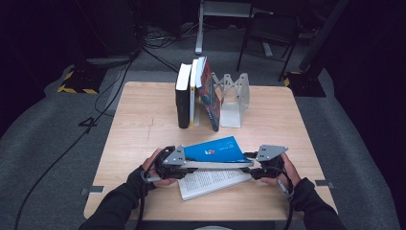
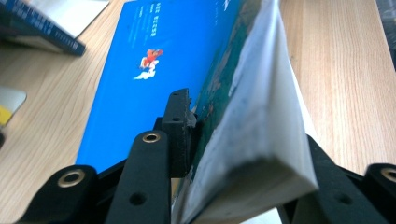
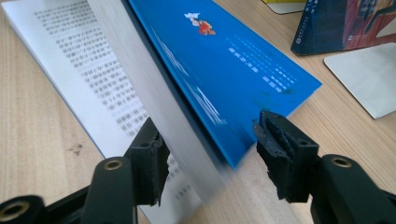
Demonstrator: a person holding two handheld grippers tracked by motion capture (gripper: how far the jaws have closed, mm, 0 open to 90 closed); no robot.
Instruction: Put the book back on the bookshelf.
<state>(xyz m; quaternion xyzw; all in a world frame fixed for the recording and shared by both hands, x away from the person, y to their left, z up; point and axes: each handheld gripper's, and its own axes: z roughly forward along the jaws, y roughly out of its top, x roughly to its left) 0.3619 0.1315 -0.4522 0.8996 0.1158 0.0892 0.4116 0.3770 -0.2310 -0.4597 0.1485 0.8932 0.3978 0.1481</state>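
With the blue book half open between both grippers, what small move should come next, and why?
Probably close the right gripper on the blue book. Its jaws stand apart around the cover edge without pressing, while the left gripper clamps the other end and the lower pages lie flat on the table.

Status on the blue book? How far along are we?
Done: three books stand against the metal bookend at the table's far side. In hand: the blue book lies half open near the front edge, printed pages exposed; the left tongs clamp its page block, while the right tongs straddle the other end, pads not touching. Left: close the book, stand it with the rest.
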